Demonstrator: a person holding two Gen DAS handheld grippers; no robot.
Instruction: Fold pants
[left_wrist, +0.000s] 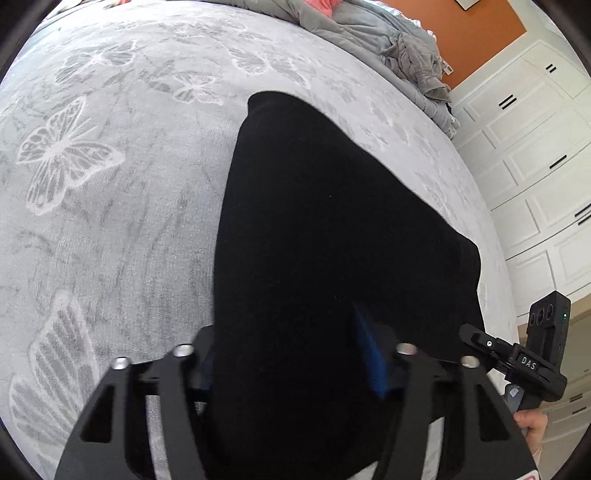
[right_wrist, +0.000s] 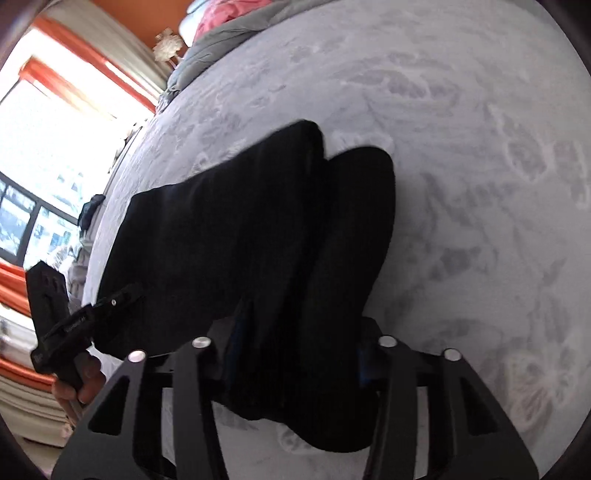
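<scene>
Black soft-knit pants (left_wrist: 325, 229) are lying doubled lengthwise on the grey butterfly-patterned bedspread (left_wrist: 110, 184), both the left gripper (left_wrist: 291, 365) and right gripper (right_wrist: 295, 354) clamping the near end.

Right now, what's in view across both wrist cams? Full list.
pants: 1, black, on the bed, near end between both grippers' fingers
bedspread: 1, grey with butterfly pattern, under the pants
duvet: 1, grey, bunched at the far end
pink fabric: 1, by the duvet
wardrobe: white, right of the bed
window: orange-framed, left of the bed
left gripper: black, shut on pants
right gripper: black, shut on pants
</scene>
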